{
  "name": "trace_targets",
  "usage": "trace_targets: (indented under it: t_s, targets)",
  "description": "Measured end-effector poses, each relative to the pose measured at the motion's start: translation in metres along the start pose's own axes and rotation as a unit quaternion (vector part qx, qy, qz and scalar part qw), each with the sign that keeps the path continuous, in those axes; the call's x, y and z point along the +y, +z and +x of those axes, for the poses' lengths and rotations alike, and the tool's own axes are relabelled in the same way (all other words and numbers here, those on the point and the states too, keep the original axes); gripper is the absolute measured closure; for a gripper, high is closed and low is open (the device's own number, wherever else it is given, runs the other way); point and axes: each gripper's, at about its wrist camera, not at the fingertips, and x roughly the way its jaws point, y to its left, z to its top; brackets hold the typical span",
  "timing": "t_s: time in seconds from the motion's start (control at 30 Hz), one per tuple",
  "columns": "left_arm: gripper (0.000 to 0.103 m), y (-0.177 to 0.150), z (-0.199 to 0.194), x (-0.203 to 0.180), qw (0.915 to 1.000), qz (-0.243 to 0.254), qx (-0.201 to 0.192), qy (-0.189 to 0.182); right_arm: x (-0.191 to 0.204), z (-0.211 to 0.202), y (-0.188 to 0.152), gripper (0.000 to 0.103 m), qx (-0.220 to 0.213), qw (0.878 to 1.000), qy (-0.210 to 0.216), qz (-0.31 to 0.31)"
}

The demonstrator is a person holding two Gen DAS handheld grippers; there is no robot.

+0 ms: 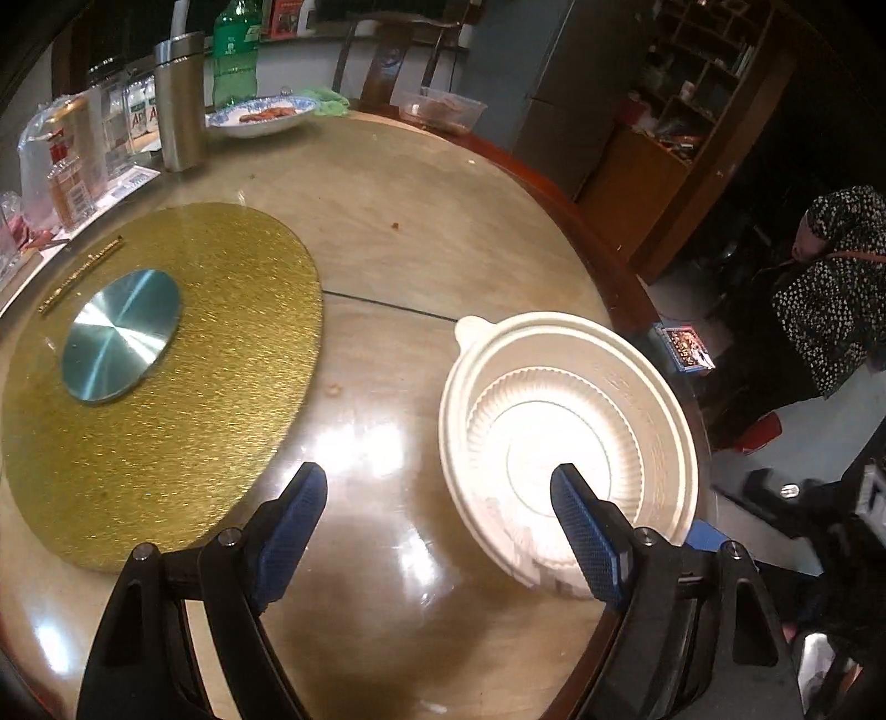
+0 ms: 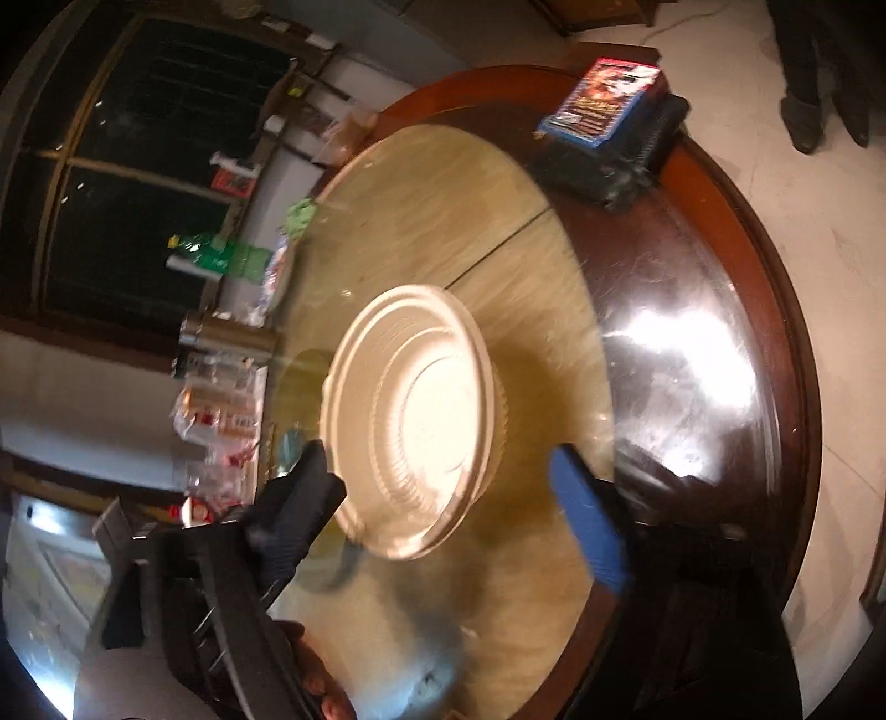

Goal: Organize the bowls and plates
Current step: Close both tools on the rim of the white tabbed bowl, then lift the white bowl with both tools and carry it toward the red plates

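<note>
A white disposable bowl [image 1: 565, 426] with a ribbed inner wall and a small rim tab stands upright near the right edge of the round table. My left gripper [image 1: 437, 487] is open; its right finger [image 1: 587, 531] shows over the bowl's near side and its left finger over bare tabletop. In the blurred right wrist view the same bowl [image 2: 412, 421] lies ahead, and my right gripper [image 2: 443, 471] is open around its near part. The black finger [image 2: 304, 509] is at the rim, while the blue finger [image 2: 587, 520] stands apart from it.
A gold turntable mat [image 1: 232, 354] with a steel disc [image 1: 119, 343] fills the table's left. Behind stand a steel flask [image 1: 178, 99], a green bottle [image 1: 235, 52], a blue-patterned plate [image 1: 263, 113] with food and a plastic tub [image 1: 443, 111]. A printed box [image 2: 603, 102] sits at the rim; a person [image 1: 830, 293] sits on the right.
</note>
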Motion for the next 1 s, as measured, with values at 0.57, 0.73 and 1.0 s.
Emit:
trace_targets:
  t_s: [0.57, 0.73, 1.0]
  targets:
    - [0.09, -0.01, 0.004, -0.005, 0.9967, 0.059, -0.008, 0.055, 0.007, 0.003, -0.008, 0.093, -0.018, 0.996, -0.063, -0.052]
    - [0.09, -0.018, -0.007, 0.005, 0.9964, 0.058, -0.013, 0.059, 0.012, -0.002, -0.023, 0.093, -0.015, 0.997, -0.052, -0.061]
    - [0.09, -0.032, -0.035, 0.029, 0.9955, 0.055, -0.035, 0.068, 0.024, -0.002, -0.053, 0.093, -0.001, 0.997, -0.023, -0.073]
